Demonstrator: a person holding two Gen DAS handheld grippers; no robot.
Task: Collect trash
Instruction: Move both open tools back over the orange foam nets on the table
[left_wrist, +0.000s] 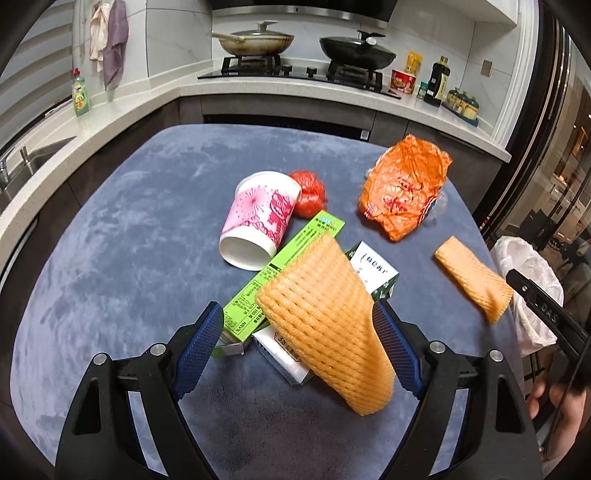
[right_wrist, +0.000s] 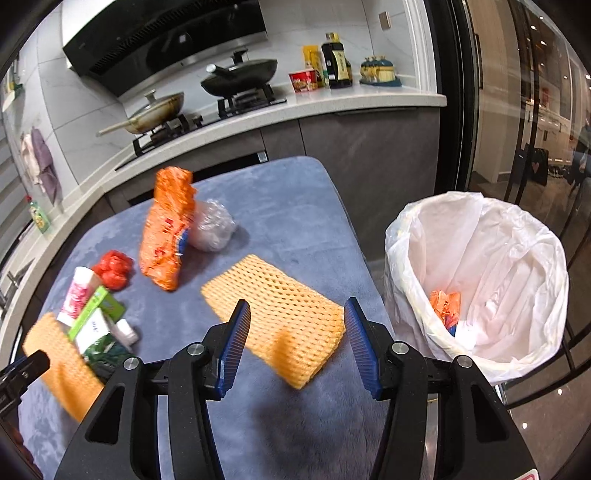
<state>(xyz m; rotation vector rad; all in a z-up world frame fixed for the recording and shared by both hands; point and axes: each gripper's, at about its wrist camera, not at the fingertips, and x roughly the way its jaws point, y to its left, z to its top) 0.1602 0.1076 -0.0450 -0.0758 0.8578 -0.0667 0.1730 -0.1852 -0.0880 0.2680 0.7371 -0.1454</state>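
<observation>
While both tongs hang over the blue bench (right_wrist: 295, 206), left tongs (left_wrist: 297, 354) parted around a foam net (left_wrist: 325, 325) (untouched, seemingly), right tongs (right_wrist: 295, 345) released above another net (right_wrist: 280, 317), lined bin (right_wrist: 480, 280) beside.

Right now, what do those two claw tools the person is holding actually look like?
They look alike. Each of the left gripper and the right gripper has two black plastic arms with triangular cut-outs and round silver bolts. Each arm ends in a flat blue pad with a ribbed, knurled face. Seen from the left camera, the right gripper's black side carries pale lettering. No cables or sleeves show.
</observation>
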